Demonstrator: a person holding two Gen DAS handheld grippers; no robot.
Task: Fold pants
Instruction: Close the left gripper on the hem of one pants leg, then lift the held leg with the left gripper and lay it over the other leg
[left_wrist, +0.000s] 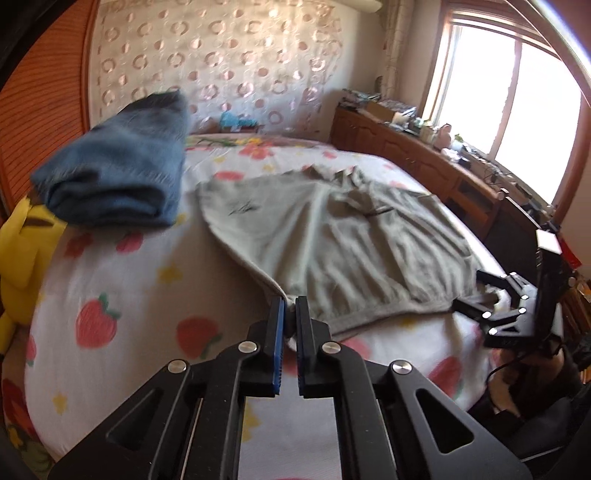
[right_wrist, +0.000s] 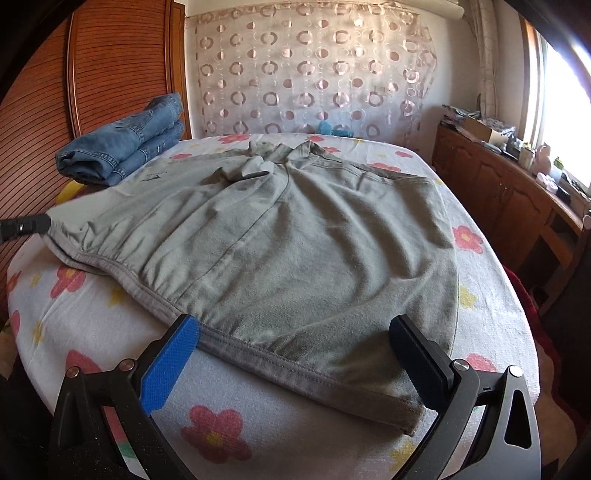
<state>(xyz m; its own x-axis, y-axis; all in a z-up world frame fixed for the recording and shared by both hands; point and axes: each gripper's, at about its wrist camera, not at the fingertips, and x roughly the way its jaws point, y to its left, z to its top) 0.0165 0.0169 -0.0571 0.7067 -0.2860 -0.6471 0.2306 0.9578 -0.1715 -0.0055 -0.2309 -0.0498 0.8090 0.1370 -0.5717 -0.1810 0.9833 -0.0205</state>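
Clearly the grey-green pants (right_wrist: 295, 236) were soft, light and limp: they lay spread across the flowered bed (right_wrist: 92, 325), filling the middle of the right wrist view, creased throughout and sagging wherever nothing held them. Their stitched, gathered waistband (right_wrist: 280, 354) ran along the lower part of that view and looked like the firmest place to pinch, since a thicker hem should slip less than the loose cloth behind it. The left gripper (left_wrist: 290, 314), at lower centre of its own view, had its jaws clamped together on the near-left corner of that band, and the cloth rose in a taut ridge towards it. The right gripper (right_wrist: 295, 332) stood with its jaws wide apart, straddling the band's right stretch at the bottom of its view and holding nothing. I judged that a matching pinch near the right corner would let the cloth lift evenly; held by one corner alone it would probably droop and twist. Folded jeans (right_wrist: 125, 147) sat at upper left.
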